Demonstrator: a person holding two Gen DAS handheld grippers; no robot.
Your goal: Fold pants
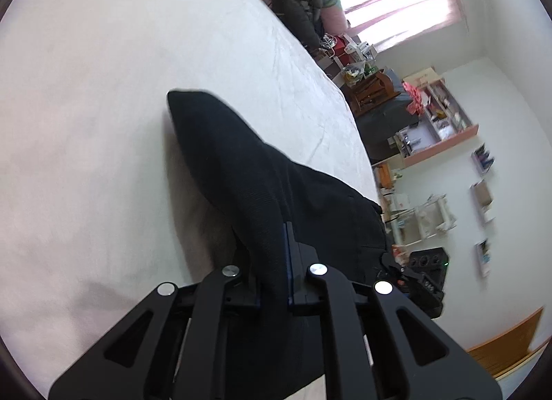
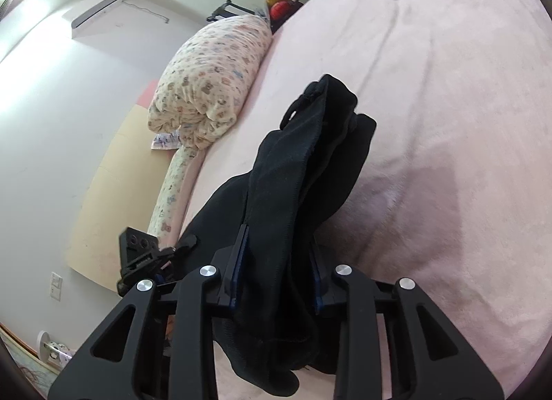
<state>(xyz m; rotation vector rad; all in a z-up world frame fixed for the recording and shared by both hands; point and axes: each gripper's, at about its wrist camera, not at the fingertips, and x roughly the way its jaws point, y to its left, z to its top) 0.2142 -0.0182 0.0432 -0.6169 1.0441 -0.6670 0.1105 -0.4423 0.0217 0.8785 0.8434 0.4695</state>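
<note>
Now both left gripper (image 1: pixel 272 275) and right gripper (image 2: pixel 276 275) clench the black pants (image 1: pixel 241 165), long axis stretching far across the bed (image 1: pixel 103 89).

Matte black tongs (image 1: pixel 272 282), silver rivets, blue pads.

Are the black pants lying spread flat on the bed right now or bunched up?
Bunched up. The black pants hang in thick folds, pinched by the left gripper and right gripper.
</note>
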